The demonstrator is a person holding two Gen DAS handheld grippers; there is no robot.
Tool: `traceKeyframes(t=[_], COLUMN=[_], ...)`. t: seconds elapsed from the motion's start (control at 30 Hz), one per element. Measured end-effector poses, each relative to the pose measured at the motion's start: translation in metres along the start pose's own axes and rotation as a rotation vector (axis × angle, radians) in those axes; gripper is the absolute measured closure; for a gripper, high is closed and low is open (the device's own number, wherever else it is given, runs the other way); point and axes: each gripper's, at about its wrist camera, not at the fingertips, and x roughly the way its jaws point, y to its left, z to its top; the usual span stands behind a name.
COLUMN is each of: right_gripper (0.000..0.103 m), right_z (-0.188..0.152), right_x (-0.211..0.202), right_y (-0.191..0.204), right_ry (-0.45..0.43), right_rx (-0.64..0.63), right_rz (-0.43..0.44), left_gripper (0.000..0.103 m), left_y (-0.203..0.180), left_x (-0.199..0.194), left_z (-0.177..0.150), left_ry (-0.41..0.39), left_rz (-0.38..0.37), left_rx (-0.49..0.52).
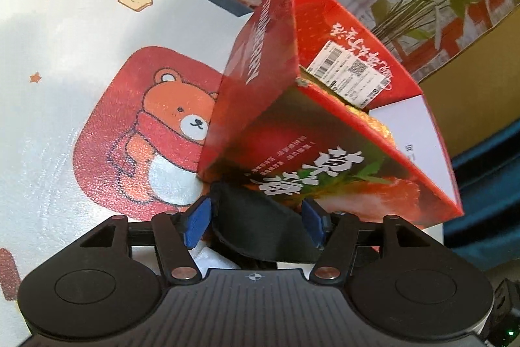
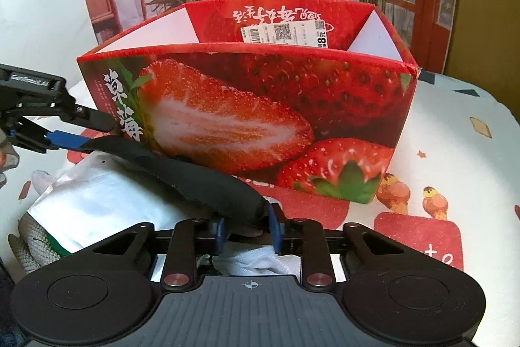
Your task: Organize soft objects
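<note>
right hand-held gripper [image 2: 247,231]: jaws narrow, pinching one end of black padded strap [image 2: 182,171]
left hand-held gripper [image 1: 255,221]: jaws standing half wide around the strap's other end, pads not pressing
why: stretching strap taut for lifting into box, likely
strawberry box [image 2: 260,106]: sitting open on tabletop [image 2: 455,152], just behind strap; contents mostly hidden
white pouch [image 2: 97,204]: lying under strap

Both wrist views angled down, close on shared strawberry box [image 1: 325,126]

Each hand-held gripper, left [image 1: 256,221] and right [image 2: 248,231], has a black ribbed body with a crosshair mark, two round discs, black linkage arms on silver rivets, and blue fingertip pads [image 1: 196,226].
</note>
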Motion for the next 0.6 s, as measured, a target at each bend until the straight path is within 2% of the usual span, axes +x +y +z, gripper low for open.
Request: traceKeyframes(t=[0.07,0.17,0.23,0.37,0.6], right_gripper=[0.084,0.089,0.091,0.091,0.092], right_z=[-0.001,0.001,0.004,0.014,0.037], right_x=[0.001,-0.001,-0.005,-0.021,-0.051], right_y=[-0.002,-0.005,-0.006,-0.006,-0.006], right_ry=[0.001,-0.007,-0.032,-0.094,-0.184], right_rx=[0.01,0.023,0.029,0.035,0.031], right_rz=[0.003,0.001,-0.004,-0.001,0.019], left_gripper=[0.061,0.075,0.08,0.085,0.085], left_y=[-0.002,-0.006,-0.011,-0.021,-0.043], left_x=[0.002,-0.004,-0.012,-0.03,-0.066], left_z=[-0.002,-0.002,-0.002,-0.001,0.0], left_ry=[0.002,-0.028,-0.051,-0.101,-0.199], left_rz=[0.031,0.051,0.058,0.041,0.02], left_rx=[0.016,0.062,0.101,0.144,0.211])
